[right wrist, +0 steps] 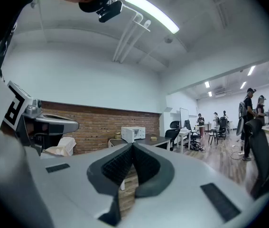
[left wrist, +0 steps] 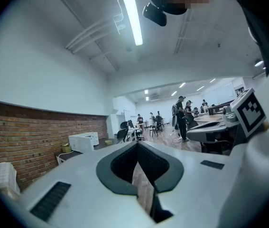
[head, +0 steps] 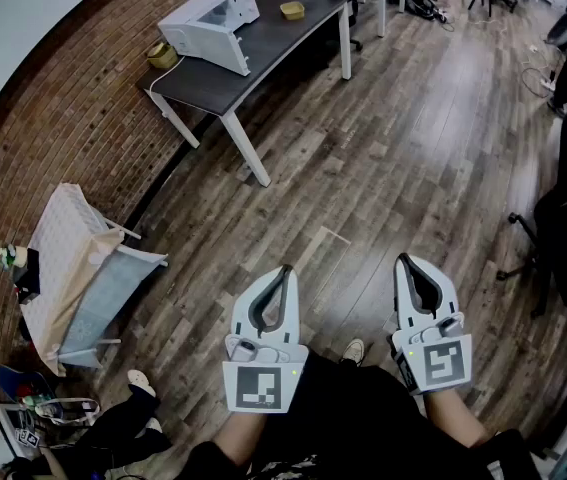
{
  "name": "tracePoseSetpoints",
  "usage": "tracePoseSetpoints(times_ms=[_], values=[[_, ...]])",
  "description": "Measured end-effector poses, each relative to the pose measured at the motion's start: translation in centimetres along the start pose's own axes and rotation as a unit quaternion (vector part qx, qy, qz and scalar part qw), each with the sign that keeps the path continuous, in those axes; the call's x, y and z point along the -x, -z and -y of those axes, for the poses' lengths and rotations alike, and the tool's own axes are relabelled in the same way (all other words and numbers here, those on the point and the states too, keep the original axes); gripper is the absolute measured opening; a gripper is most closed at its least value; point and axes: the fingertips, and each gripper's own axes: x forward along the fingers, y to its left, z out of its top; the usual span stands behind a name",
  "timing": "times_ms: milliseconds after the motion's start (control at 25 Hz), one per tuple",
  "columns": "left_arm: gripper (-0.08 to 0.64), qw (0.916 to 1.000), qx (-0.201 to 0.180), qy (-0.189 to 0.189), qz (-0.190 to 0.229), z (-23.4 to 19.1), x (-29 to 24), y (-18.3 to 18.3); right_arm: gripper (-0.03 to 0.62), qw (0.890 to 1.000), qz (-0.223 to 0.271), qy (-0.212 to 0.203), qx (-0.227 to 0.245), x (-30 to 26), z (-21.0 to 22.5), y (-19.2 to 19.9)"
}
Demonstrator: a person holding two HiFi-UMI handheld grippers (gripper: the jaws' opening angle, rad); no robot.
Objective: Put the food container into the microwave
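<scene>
A wood floor fills most of the head view, with a curved brick wall along its left edge. A dark table stands against that wall and carries the white microwave, whose door looks closed. Both claws are well apart from the microwave, held low over the floor close to the person's body. The left claw is closed, its ribbed tips meeting with nothing between them and only floor showing through the gap below. The right claw is closed and empty in the same way. The small yellowish food container sits on the table on the far side of the microwave, clearly apart from it. It is too small to tell what is inside. Just beside the microwave's other side, at the table's corner by the wall, stands a second small yellowish pot, whose contents are likewise unclear.
</scene>
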Motion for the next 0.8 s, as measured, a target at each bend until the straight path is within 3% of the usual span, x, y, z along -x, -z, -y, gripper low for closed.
tracePoseSetpoints(times_ms=[640,800], values=[[0.008,0.9992,-0.037,-0.010,-0.009,3.0,0.0,-0.7,0.064,1.000,0.027,-0.004,0.015,2.8,1.1,1.2],[0.008,0.9960,-0.081,0.001,-0.037,3.6,1.1,0.2,0.064,1.000,0.006,-0.010,-0.012,3.2,1.6,3.3]])
